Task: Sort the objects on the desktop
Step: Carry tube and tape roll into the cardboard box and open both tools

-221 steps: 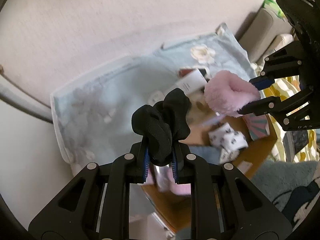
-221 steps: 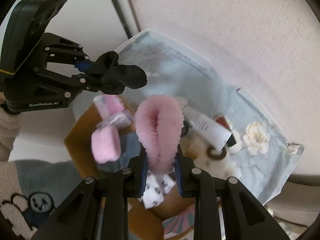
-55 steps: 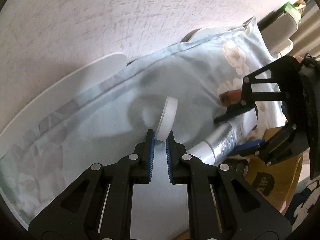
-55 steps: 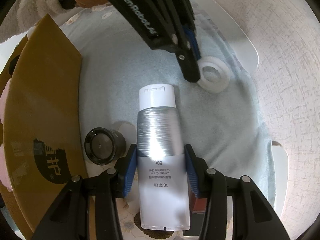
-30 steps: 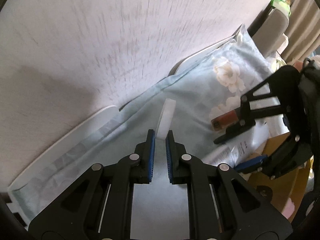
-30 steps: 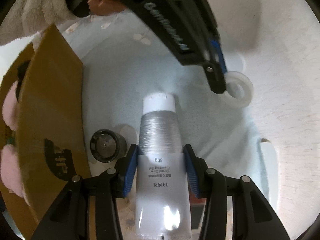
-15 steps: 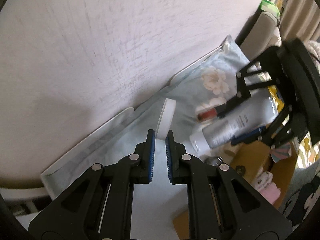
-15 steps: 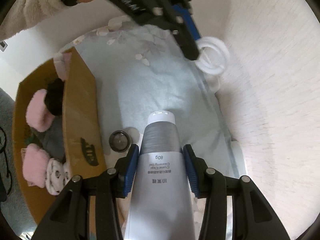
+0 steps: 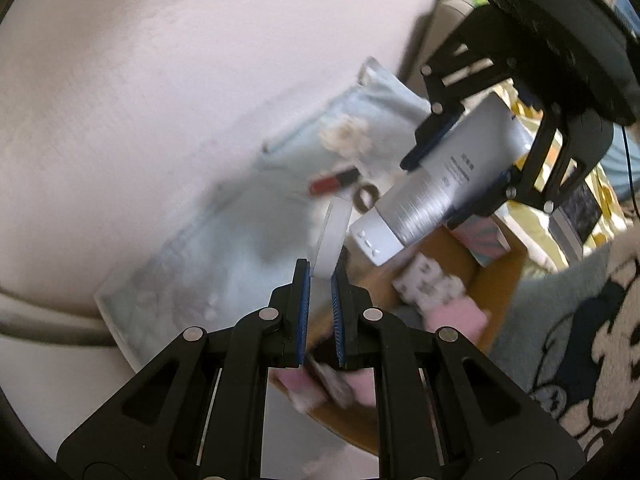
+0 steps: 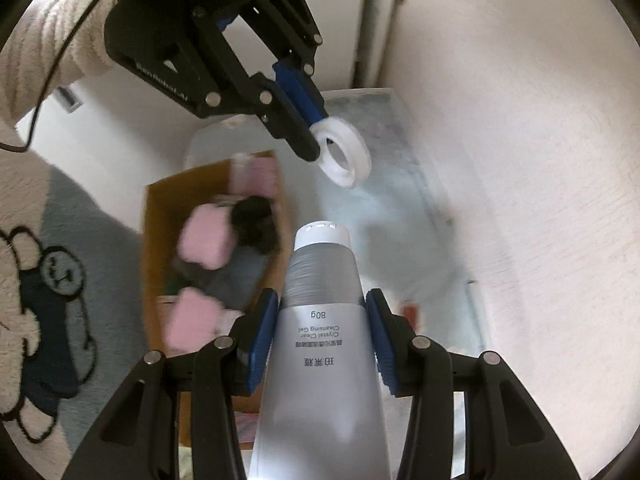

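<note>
My left gripper [image 9: 321, 276] pinches white tape ring [image 9: 333, 236] by its rim, held in air; ring's open hole shows only in right wrist view [image 10: 341, 155]. My right gripper [image 10: 320, 320] clamps silver cleansing gel tube [image 10: 320, 320], white cap forward, also aloft. Below: cardboard box [image 10: 154, 248] with pink and black soft items, beside blue floral cloth [image 9: 224, 240]. Left view alone shows red tube [image 9: 334, 181], brown ring [image 9: 365, 196] on cloth, blurred.
</note>
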`<state>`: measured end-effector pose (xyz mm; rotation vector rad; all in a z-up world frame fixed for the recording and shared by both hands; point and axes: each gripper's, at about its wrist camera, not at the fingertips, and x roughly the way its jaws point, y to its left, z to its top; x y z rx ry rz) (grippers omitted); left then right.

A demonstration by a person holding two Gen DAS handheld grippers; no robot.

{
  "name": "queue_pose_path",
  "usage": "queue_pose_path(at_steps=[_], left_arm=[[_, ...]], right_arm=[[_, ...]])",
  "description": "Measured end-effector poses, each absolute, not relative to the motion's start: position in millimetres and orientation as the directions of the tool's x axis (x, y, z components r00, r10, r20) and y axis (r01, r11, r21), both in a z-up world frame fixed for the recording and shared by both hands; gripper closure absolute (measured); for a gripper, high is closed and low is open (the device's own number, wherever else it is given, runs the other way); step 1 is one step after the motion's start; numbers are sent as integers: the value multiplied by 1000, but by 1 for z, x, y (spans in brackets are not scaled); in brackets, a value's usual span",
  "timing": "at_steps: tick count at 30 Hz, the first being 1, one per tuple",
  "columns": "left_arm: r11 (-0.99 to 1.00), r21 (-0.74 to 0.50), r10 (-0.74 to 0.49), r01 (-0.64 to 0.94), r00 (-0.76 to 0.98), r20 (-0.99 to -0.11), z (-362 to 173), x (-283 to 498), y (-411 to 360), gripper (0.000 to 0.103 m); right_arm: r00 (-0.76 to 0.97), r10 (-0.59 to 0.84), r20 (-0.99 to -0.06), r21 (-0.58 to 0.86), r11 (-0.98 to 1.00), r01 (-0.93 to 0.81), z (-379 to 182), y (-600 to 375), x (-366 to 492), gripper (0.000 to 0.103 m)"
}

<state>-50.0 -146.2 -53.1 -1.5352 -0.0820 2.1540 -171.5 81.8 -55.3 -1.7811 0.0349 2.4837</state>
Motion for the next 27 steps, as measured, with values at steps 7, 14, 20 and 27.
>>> queue_pose_path(at_steps=[7, 14, 20, 27], left_arm=[[-829, -408, 488, -382, -139, -862, -66, -1, -108, 94], [-804, -445, 508, -394, -68, -859, -88, 17, -86, 94], [-809, -427, 479, -404, -32, -877, -100, 24, -79, 94], [-808, -402, 446, -431, -2, -895, -112, 29, -68, 94]], right_arm=[[-304, -3, -953, 22, -998, -58, -82, 31, -158, 61], [-290, -30, -957, 55, -995, -78, -115, 16, -145, 61], [-277, -29, -960, 54, -995, -82, -123, 12, -149, 61], [-277, -62, -959, 88, -993, -81, -135, 12, -152, 61]])
